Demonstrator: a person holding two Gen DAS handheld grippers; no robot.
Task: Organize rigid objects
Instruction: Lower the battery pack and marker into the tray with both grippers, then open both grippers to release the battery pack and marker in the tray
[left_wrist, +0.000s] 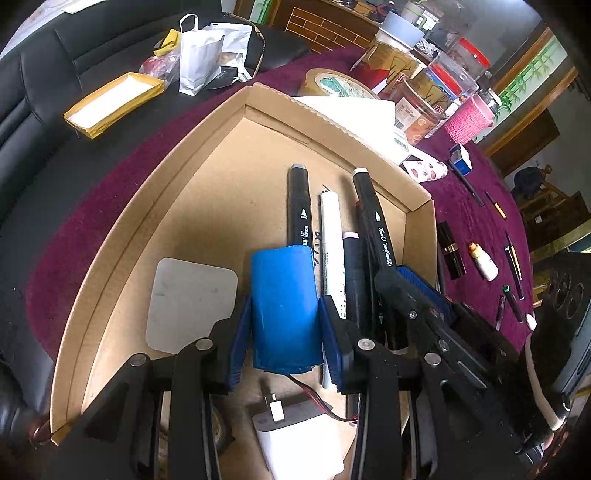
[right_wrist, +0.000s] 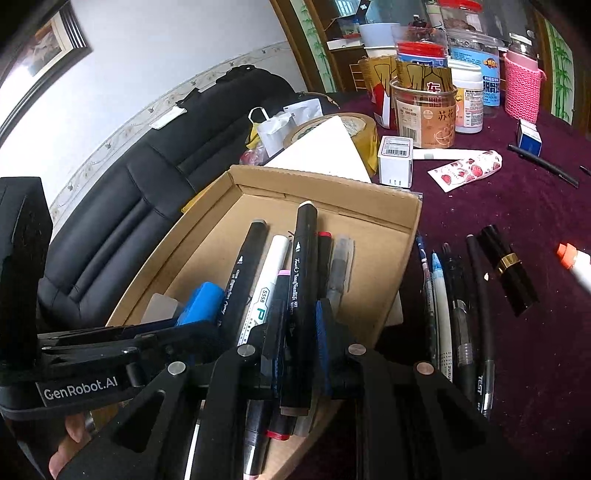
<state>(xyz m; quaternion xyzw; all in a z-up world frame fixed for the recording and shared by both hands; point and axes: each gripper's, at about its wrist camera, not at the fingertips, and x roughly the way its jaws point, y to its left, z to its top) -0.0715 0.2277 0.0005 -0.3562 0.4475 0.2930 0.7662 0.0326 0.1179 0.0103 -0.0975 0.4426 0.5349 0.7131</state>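
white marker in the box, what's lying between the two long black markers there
The white marker lies between the gray-capped black marker and the black marker in the right gripper's jaws; a pink-capped one is beside it. Right wrist view.

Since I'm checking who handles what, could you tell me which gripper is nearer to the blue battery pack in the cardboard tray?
Left. The left gripper has the blue battery pack between its fingers, while the right gripper is off to its side, shut on a black marker.

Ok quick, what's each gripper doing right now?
Left gripper: closed on the blue battery pack.
Right gripper: closed on a black marker.
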